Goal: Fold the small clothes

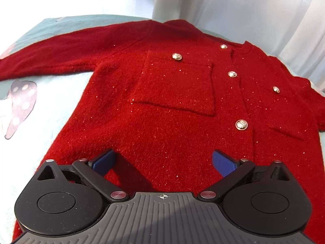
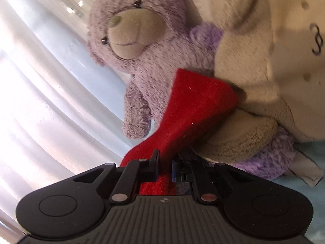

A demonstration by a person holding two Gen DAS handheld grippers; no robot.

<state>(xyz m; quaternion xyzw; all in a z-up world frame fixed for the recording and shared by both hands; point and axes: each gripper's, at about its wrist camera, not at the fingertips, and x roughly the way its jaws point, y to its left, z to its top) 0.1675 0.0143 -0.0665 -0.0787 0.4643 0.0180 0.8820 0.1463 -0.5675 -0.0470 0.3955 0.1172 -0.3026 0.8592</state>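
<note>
L gripper (image 1: 164,162) spread wide over red cardigan (image 1: 162,105); R gripper (image 2: 164,167) pinching its red sleeve (image 2: 195,109) by purple teddy (image 2: 142,40)

Cardigan (image 1: 162,93) flat on bedspread (image 1: 50,109); sleeve (image 2: 193,109) before plush bear (image 2: 142,40), curtain (image 2: 40,101) behind.

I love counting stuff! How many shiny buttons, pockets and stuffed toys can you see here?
Shiny buttons on the red cardigan: 5
Pockets: 2
Stuffed toys: 2, a purple bear and a cream one
Total: 9
</note>
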